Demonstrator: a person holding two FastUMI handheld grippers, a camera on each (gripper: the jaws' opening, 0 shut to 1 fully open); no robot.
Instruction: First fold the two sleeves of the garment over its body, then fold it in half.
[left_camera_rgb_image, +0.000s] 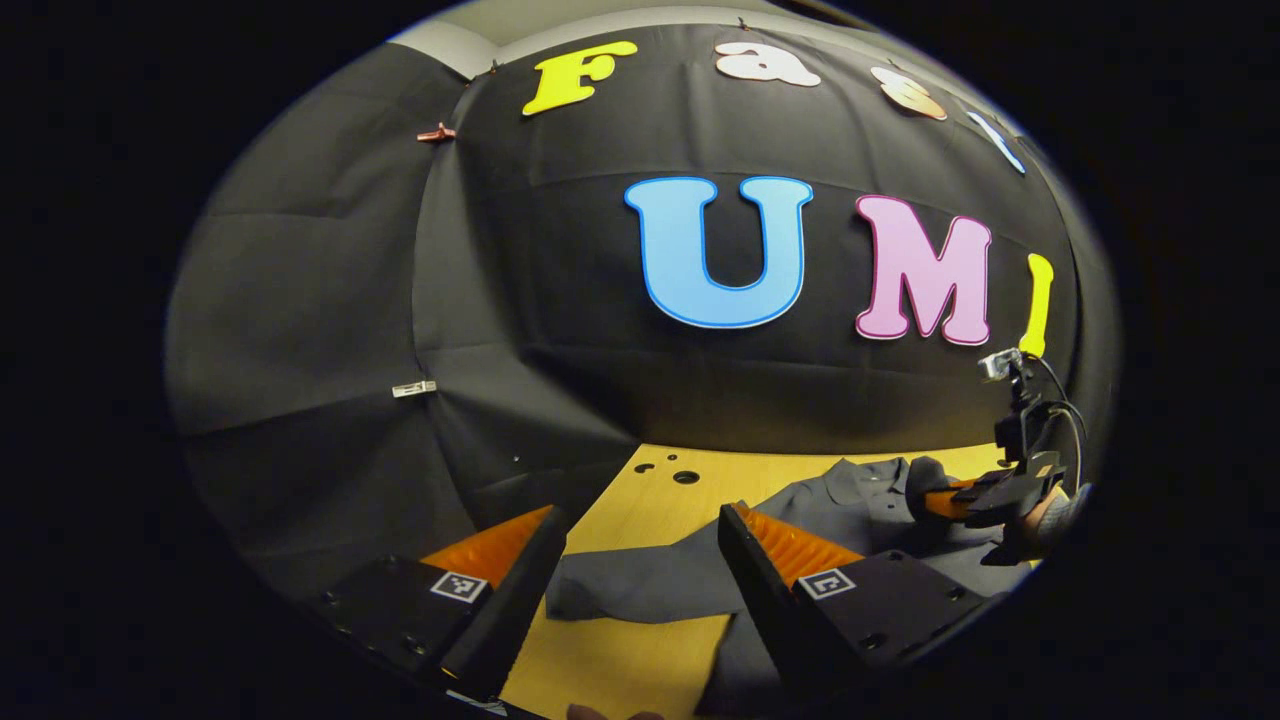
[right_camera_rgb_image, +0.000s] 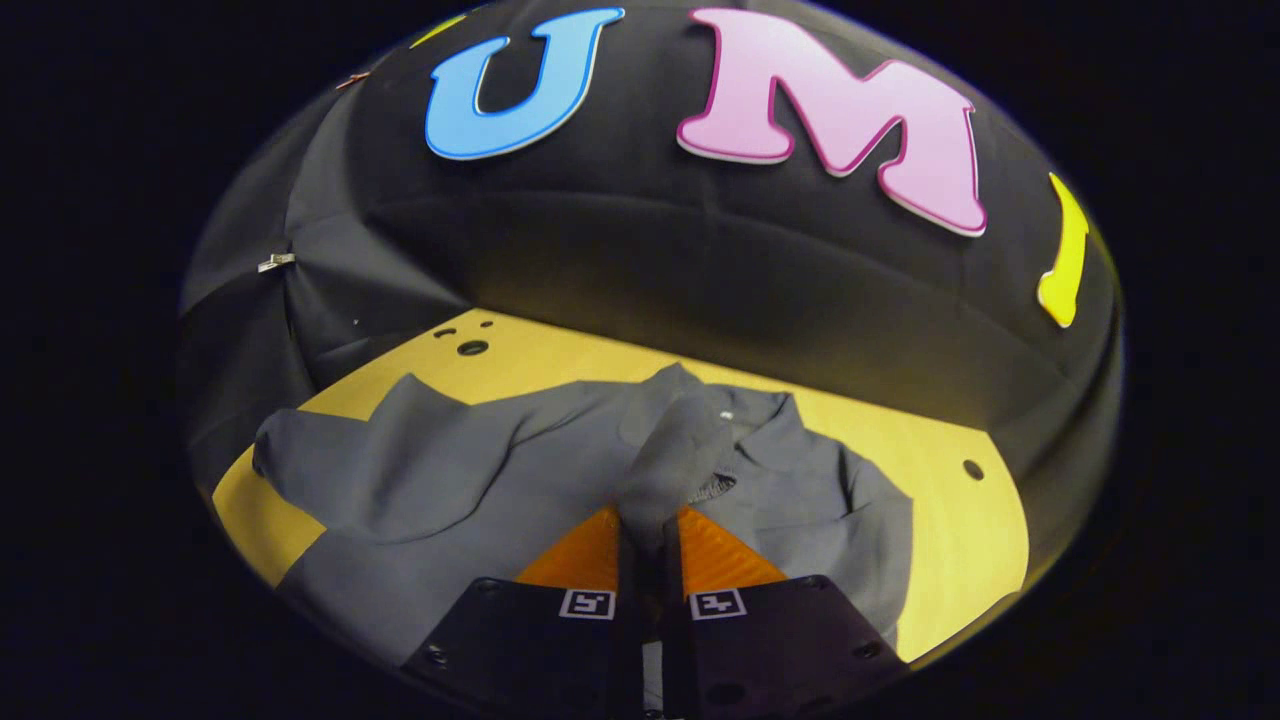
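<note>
A grey collared garment (right_camera_rgb_image: 480, 480) lies spread on the yellow wooden table (right_camera_rgb_image: 960, 540). My right gripper (right_camera_rgb_image: 645, 525) is shut on the garment's right sleeve (right_camera_rgb_image: 670, 450), whose cloth rises in a fold above the body near the collar (right_camera_rgb_image: 745, 410). In the left gripper view, my left gripper (left_camera_rgb_image: 640, 545) stands open over the table, with the left sleeve (left_camera_rgb_image: 640, 590) lying flat between and beyond its fingers. Farther right in that view, the right gripper (left_camera_rgb_image: 960, 495) pinches grey cloth over the garment (left_camera_rgb_image: 850, 505).
Black cloth walls (left_camera_rgb_image: 560, 400) close the booth behind and to the left of the table (left_camera_rgb_image: 640, 660). Small round holes (right_camera_rgb_image: 472, 347) mark the table's far left corner, and another hole (right_camera_rgb_image: 972, 468) lies at the right. Bare wood shows right of the garment.
</note>
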